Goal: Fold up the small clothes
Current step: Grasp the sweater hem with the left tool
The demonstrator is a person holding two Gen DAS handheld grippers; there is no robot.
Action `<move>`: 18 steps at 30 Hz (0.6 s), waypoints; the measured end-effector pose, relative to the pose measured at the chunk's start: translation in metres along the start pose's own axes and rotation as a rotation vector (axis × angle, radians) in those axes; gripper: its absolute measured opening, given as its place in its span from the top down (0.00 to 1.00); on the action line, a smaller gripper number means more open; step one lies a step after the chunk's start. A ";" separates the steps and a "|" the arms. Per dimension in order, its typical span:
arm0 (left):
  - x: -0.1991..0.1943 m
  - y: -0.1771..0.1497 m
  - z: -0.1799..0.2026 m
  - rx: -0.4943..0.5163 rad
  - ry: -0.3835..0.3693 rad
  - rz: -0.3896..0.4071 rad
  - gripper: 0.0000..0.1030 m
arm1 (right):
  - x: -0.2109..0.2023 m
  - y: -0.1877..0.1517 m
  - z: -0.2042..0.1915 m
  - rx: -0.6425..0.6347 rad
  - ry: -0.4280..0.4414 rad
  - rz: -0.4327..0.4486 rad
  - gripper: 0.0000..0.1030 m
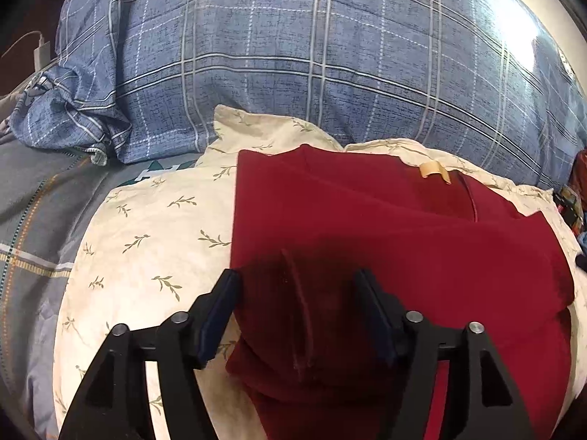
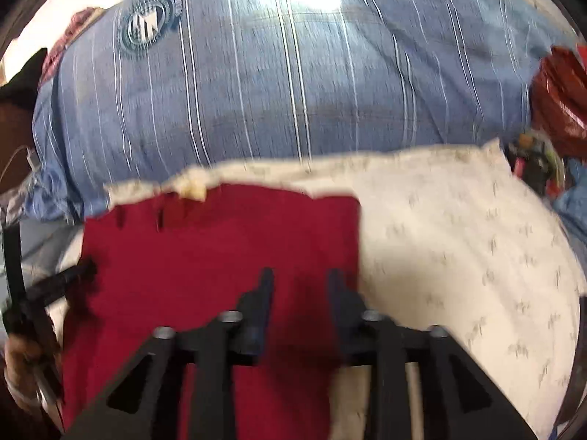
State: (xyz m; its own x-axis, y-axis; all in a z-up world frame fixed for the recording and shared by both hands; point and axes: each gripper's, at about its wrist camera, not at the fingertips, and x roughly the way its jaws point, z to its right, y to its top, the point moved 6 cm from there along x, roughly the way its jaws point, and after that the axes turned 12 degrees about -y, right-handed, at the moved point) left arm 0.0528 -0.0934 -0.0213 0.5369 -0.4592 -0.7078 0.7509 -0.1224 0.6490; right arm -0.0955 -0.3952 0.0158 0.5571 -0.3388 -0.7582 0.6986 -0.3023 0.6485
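Folded, red garment (image 1: 385, 227) lies tag-end away, lengthwise.

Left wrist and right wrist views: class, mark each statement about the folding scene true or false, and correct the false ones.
1. The dark red fabric garment lies on a cream leaf-print pillow. True.
2. The left gripper is clamped shut. False: its jaws stand apart over the garment.
3. A blue plaid quilt lies beyond the pillow. True.
4. The right gripper holds a white sock. False: nothing is pinched.
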 end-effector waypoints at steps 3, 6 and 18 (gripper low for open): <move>0.005 -0.001 -0.004 -0.021 0.001 -0.012 0.30 | 0.036 0.010 -0.021 -0.034 0.026 -0.057 0.56; 0.008 0.001 -0.006 -0.026 0.003 -0.012 0.28 | 0.073 0.007 -0.024 -0.018 0.007 -0.120 0.57; 0.012 -0.001 -0.005 -0.009 0.024 -0.007 0.26 | 0.036 0.003 -0.018 -0.048 -0.030 -0.068 0.54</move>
State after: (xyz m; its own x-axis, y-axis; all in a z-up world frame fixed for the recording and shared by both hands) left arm 0.0604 -0.0946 -0.0318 0.5402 -0.4373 -0.7190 0.7581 -0.1182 0.6414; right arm -0.0654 -0.3921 -0.0112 0.4948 -0.3453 -0.7975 0.7553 -0.2830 0.5912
